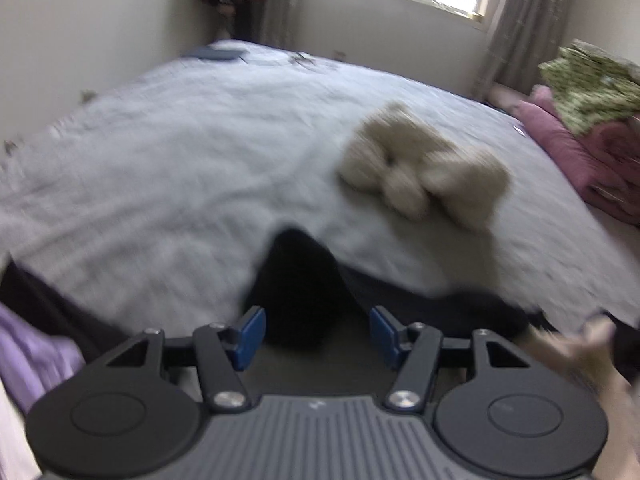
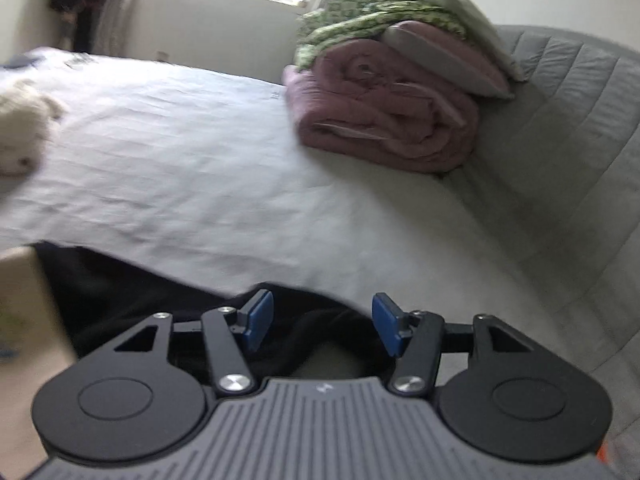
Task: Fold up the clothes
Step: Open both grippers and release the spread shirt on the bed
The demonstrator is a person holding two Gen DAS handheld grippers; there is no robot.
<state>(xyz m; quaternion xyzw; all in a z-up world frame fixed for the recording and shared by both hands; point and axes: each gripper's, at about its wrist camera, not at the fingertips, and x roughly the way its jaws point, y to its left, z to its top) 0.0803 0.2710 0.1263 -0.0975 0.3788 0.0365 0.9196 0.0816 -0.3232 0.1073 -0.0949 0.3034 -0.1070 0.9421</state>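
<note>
Left gripper (image 1: 317,334) and right gripper (image 2: 322,327) both stood open, pads clear. Black garment (image 1: 298,280) lay at 12 o'clock, seemingly unheld through blur. Risk: slack cloth sliding off the bed (image 1: 180,152) edge.

Both grippers — left gripper (image 1: 317,336) and right gripper (image 2: 322,324) — angle downward, blue-padded fingers (image 1: 253,338) parted, gripping nothing.

Left gripper (image 1: 317,336): black linkage arms, silver screws at pivots, blue pads (image 1: 252,338) on fingertips. Behind claw, two round black discs flank ribbed grey housing bearing small pale mark. Right gripper (image 2: 322,329): identical build, blue pads (image 2: 258,326), silver pivot screws, ribbed grey housing; orange speck behind right disc.
</note>
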